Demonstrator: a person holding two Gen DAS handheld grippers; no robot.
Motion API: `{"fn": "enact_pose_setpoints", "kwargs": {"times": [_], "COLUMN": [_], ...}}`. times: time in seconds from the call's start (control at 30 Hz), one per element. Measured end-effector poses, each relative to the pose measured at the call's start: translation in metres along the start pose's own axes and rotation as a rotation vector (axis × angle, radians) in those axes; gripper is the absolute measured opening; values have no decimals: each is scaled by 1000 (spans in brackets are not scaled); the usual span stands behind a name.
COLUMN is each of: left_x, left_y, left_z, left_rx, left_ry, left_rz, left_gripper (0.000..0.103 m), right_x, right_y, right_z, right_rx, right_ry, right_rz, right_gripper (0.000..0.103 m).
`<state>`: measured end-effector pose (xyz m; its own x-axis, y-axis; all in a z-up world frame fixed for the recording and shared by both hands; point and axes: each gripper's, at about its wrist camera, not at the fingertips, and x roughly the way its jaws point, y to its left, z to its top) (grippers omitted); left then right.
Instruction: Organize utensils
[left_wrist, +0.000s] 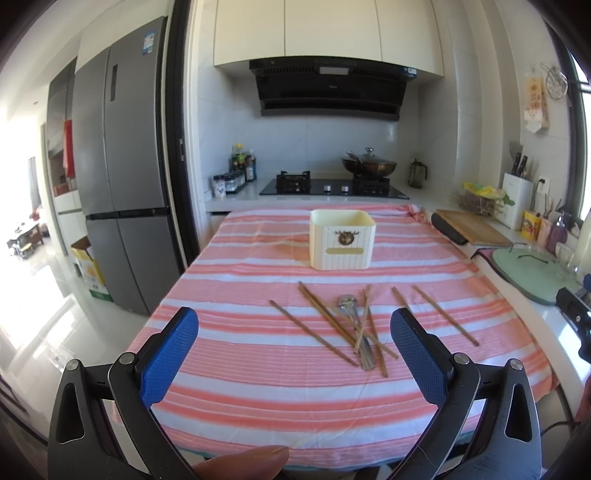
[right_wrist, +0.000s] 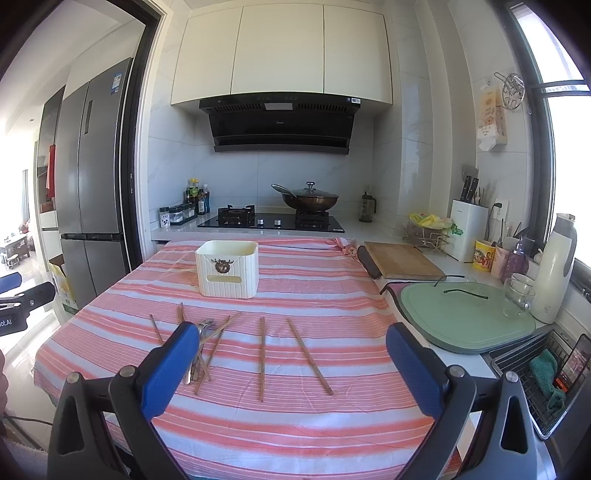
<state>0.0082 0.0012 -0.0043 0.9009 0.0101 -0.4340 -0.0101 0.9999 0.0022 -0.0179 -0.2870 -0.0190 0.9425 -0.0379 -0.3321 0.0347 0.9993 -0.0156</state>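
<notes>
On striped worktop (left_wrist: 258, 387) | brown wooden chopsticks (left_wrist: 325, 321) lie loose, cream ribbed plastic holder (left_wrist: 341, 240) at 12 o'clock | left hand-held gripper (left_wrist: 294, 356), right hand-held gripper (right_wrist: 287, 373) spread apart, empty | step: first pick; next: close on one chopstick.

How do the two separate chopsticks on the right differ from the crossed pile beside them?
The two separate chopsticks lie apart from each other, flat on the cloth; the crossed pile overlaps in a tangle. The pile includes metal cutlery; the pair is wood only. Both lie nearer the claws than the cream holder.
</notes>
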Motion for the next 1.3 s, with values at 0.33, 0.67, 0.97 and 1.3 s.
{"fn": "enact_pose_setpoints", "kwargs": {"times": [0.33, 0.67, 0.97, 1.3], "left_x": [0, -1, 1, 5], "left_y": [-1, -1, -2, -3], "left_z": [1, 3, 5, 7], "left_rx": [1, 1, 1, 0], "left_ry": [-1, -1, 4, 17], "left_rz": [2, 1, -1, 6], "left_gripper": [103, 103, 103, 103], "right_x": [0, 1, 2, 6], "right_y": [-1, -1, -1, -3], "right_z": [0, 1, 3, 3], "right_rx": [-2, -4, -7, -1], "right_ry": [-3, -3, -3, -5], "right_rz": [0, -1, 0, -1], "right_gripper": [103, 103, 103, 103]}}
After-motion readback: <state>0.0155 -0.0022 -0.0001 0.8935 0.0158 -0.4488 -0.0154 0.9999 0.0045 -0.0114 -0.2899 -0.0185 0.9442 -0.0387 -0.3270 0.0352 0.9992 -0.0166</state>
